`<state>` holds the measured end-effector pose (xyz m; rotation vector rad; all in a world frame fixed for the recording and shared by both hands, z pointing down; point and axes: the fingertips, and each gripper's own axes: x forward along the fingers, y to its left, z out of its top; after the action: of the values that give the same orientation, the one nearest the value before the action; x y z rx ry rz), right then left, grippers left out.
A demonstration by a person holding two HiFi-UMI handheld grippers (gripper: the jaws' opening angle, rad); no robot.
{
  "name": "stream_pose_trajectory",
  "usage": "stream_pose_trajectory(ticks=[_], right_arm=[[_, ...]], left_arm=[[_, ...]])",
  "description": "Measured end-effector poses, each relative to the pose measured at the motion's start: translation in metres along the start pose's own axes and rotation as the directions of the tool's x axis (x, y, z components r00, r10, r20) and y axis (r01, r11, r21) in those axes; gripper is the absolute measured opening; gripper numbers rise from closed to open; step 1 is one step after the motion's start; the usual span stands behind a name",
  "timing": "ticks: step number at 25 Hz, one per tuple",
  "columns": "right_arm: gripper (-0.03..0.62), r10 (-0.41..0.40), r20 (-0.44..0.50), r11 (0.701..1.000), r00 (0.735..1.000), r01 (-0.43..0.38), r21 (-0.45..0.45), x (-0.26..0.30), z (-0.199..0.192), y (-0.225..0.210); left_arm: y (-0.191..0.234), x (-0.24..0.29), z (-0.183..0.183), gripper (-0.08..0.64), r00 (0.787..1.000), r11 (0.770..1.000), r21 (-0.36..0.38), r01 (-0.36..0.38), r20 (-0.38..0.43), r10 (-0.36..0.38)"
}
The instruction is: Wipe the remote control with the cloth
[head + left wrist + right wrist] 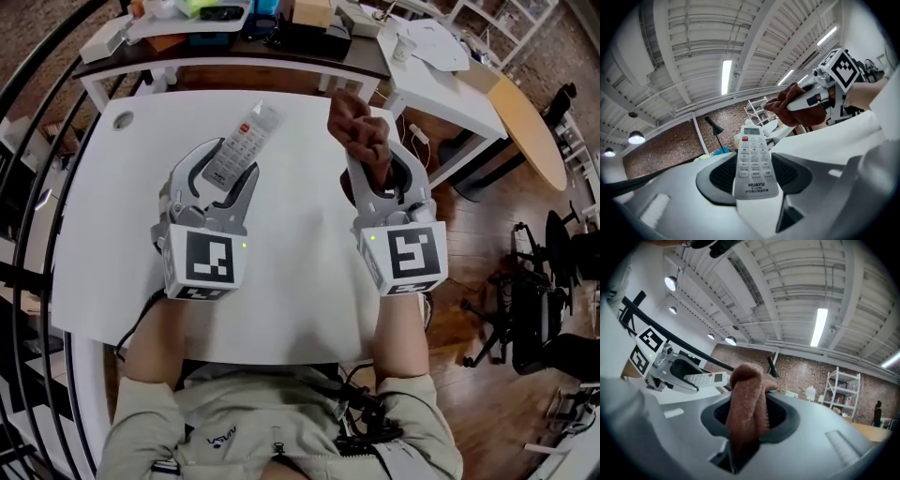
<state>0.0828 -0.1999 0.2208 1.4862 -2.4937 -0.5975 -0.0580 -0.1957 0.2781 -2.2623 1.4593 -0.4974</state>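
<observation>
A person at a white surface (pixel 309 281) holds a two-jaw tool in each hand, both pointing away from the body and carried above the top. The left tool (pixel 217 173) has its jaws part-way closed across the width of the white remote control (pixel 242 142), clamping it near its lower end, so that most of the body sticks out beyond the jaws. The remote's button face is turned upward, and its long axis runs away from the person, with the far end leaning a little to the right. The right tool (pixel 382 183) has its jaws drawn close together on a bunched reddish-brown cloth (pixel 359 131), a thick wad of which stands out past the tips.

Remote and cloth sit side by side at much the same reach, near each other but not touching. The remote lies to the left of the cloth, with open air between them. From here it looks as if wiping has not yet begun. The cloth-bearing right hand is the one placed to close that gap, which would mean going left across it to meet the button face and then stroking along the remote's length. The part of the remote under the left jaws will probably be hard to reach
</observation>
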Motion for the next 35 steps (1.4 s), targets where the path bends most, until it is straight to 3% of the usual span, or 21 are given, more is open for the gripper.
stream_pose_trajectory(ticks=[6,10,13,20,25,27,31,35], right_arm=[[0.100,0.000,0.102,0.992,0.995,0.013,-0.127,-0.014,0.035,0.034],[0.100,0.017,-0.014,0.954,1.000,-0.020,-0.300,-0.019,0.020,0.053],[0.100,0.028,-0.050,0.928,0.998,-0.045,-0.371,-0.018,0.013,0.068],[0.100,0.155,-0.090,0.878,0.984,-0.179,-0.445,-0.014,0.006,0.113],[0.100,0.305,-0.102,0.794,0.947,-0.311,-0.522,-0.022,0.004,0.155],[0.100,0.327,-0.106,0.774,0.939,-0.330,-0.540,-0.025,0.003,0.161],[0.100,0.320,-0.097,0.786,0.942,-0.321,-0.528,-0.026,0.005,0.154],[0.100,0.218,0.011,0.846,0.976,-0.183,-0.500,-0.026,0.025,0.126]], left_arm=[[-0.010,-0.023,0.016,0.241,0.995,0.987,0.132,-0.088,0.051,0.082],[-0.028,-0.023,0.018,0.241,0.992,0.966,0.234,-0.114,0.072,0.099],[-0.037,-0.023,0.017,0.241,0.992,0.947,0.297,-0.120,0.084,0.099],[-0.039,-0.022,0.015,0.241,0.989,0.937,0.323,-0.137,0.090,0.113],[-0.038,-0.023,0.014,0.241,0.988,0.927,0.344,-0.148,0.099,0.121],[-0.040,-0.024,0.014,0.241,0.987,0.923,0.354,-0.150,0.104,0.120],[-0.043,-0.024,0.016,0.241,0.987,0.919,0.364,-0.151,0.114,0.116],[-0.043,-0.025,0.018,0.241,0.985,0.916,0.369,-0.157,0.120,0.120]])
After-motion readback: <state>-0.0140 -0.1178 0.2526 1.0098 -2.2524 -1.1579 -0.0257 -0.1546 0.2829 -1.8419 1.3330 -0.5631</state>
